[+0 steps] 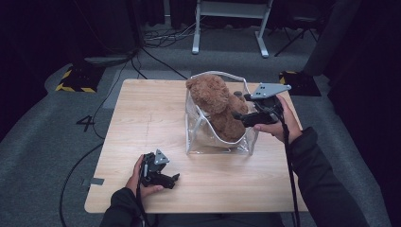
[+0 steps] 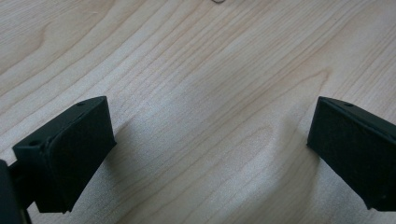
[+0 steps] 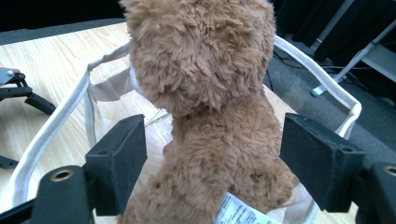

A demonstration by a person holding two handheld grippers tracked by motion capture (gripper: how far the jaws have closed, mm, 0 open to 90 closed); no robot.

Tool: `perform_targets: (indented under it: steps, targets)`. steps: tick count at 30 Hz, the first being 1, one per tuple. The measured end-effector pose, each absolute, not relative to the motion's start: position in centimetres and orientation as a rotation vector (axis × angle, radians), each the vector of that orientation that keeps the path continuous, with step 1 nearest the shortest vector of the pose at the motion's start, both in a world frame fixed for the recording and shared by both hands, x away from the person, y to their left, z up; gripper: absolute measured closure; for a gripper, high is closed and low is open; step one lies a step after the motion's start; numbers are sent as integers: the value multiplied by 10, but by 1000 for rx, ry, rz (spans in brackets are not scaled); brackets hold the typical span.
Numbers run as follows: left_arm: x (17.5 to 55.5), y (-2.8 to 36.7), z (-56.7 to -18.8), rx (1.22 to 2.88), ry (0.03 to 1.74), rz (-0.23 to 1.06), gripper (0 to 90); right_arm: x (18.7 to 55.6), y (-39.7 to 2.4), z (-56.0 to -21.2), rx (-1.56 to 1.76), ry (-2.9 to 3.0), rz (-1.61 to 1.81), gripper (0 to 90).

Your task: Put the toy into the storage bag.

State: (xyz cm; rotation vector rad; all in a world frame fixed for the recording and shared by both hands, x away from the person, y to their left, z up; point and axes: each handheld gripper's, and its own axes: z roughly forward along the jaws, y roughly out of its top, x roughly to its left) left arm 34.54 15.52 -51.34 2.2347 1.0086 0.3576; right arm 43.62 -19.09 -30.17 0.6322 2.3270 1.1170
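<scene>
A fluffy brown teddy bear (image 1: 218, 109) sits upright inside a clear plastic bag (image 1: 201, 140) with white trim, its head poking above the rim and its back to the right gripper view (a white label shows low on its back there). The bag stands open-mouthed on the far right part of the table, its white handles flopped around the bear's shoulders.
</scene>
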Motion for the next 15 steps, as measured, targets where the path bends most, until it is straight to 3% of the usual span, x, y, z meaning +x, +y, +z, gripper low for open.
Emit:
perform_targets:
  steps: [15]
  targets:
    - [345, 155, -513, 2235, 1009, 358, 5, 422, -208, -297, 619, 2310, 1112, 227]
